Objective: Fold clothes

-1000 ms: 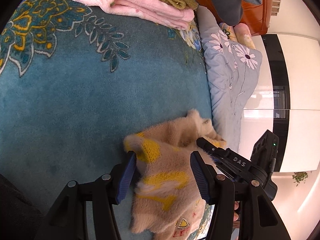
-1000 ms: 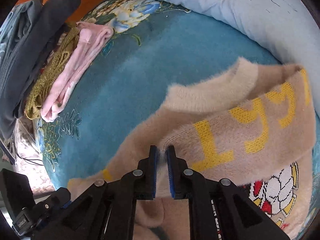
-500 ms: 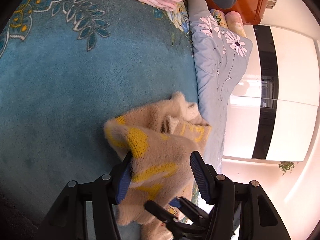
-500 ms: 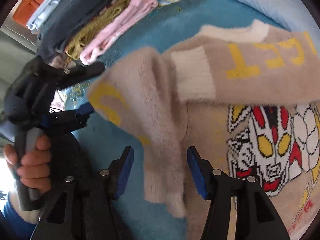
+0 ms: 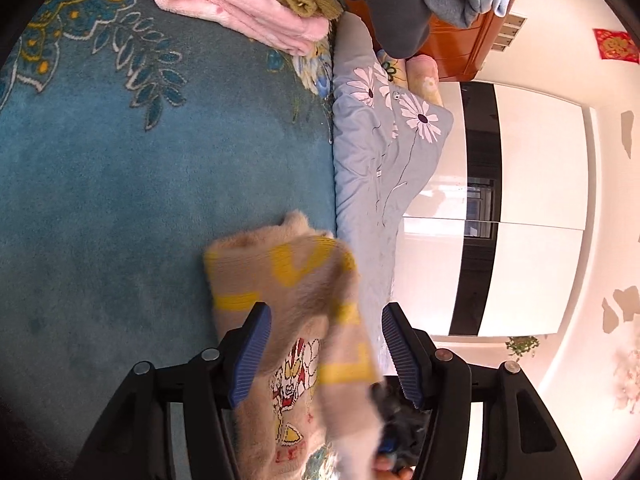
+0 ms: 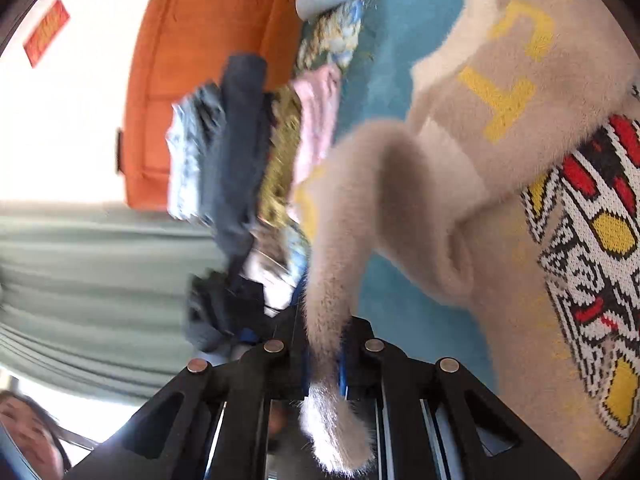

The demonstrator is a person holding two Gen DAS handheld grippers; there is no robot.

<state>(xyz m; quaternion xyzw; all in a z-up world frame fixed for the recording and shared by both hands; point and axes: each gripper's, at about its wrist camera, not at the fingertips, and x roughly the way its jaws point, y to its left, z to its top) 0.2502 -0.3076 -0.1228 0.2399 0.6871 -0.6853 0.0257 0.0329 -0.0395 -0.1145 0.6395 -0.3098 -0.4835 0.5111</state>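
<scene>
Since the earlier frame our right gripper [image 6: 324, 356] has just been closing and now pinches the sleeve of the beige sweater [image 5: 296, 312], while our left gripper [image 5: 324, 348] stands released, fabric loose between its pads. We judge the sleeve should be drawn flat across the chest before letting go. That sweater lies on a teal blanket [image 5: 120, 200] near its edge, beside a grey floral pillow [image 5: 376, 152]; folded clothes [image 5: 256, 8] sit at the far edge below an orange headboard [image 6: 208, 40].

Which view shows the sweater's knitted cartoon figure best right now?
Right wrist view: the cartoon figure on the beige sweater is large and sharp. The left wrist view shows only a small, partly folded-over patch of it.
</scene>
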